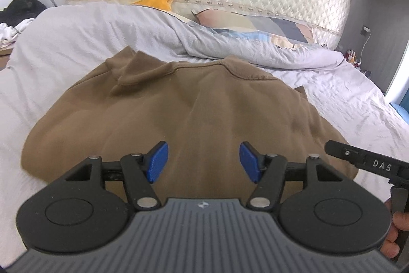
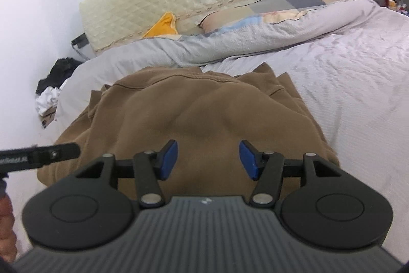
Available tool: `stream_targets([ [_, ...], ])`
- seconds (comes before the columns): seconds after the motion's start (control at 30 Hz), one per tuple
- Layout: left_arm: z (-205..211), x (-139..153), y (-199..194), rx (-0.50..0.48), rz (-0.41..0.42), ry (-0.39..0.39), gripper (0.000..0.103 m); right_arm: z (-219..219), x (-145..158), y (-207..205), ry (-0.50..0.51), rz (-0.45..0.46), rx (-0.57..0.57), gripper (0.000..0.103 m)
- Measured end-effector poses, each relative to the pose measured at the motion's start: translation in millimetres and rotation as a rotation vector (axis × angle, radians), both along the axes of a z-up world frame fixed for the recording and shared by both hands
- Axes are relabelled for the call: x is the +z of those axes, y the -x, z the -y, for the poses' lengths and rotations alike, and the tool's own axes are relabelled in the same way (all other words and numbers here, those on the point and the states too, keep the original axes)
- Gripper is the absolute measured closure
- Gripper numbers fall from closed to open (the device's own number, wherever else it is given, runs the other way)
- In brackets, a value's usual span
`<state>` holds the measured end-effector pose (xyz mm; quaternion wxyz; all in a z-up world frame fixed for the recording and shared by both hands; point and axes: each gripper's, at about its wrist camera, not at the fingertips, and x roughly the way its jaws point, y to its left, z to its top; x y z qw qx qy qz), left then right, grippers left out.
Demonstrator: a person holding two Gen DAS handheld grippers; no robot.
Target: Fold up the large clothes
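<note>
Sweatshirt (image 1: pixel 184 104) on bed (image 1: pixel 64 42), both claws gaping

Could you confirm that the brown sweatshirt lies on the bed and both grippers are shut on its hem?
Not quite: the brown sweatshirt does lie on the bed, but both wrist views show the left gripper and right gripper open, gripping nothing.

The brown sweatshirt's (image 1: pixel 194 109) near hem is hidden behind the left gripper (image 1: pixel 204 161) body in the left wrist view (likewise in the right). Small bottles (image 1: pixel 352 55) by the bed's far corner are too tiny to identify. The dark clothes heap (image 2: pixel 60 73) is cut short by the bedding.
</note>
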<state>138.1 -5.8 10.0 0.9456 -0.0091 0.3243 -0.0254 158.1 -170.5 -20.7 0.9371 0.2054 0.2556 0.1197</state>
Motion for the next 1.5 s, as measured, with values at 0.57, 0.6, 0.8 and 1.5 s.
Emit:
stream_targets([
  [0.57,-61.7,-18.9,14.3,0.267,-0.134,0.202,0.032,22.0,-32.8,21.8,-0.088,-0.17,-0.167,0.044],
  [0.6,-68.0,-20.6,13.9,0.289,-0.144,0.235,0.031,23.8,-35.2,22.2,-0.114,-0.179,-0.171,0.04],
  [0.8,-104.4,-27.5,19.5,0.399,-0.154,0.452,0.02,49.2,-69.8,14.9,-0.518,-0.275,-0.16,0.009],
  [1.5,-173.1,-91.7,5.5,0.597,-0.171,1.081,0.012,72.5,-108.2,-39.9,-1.048,-0.158,-0.164,0.005],
])
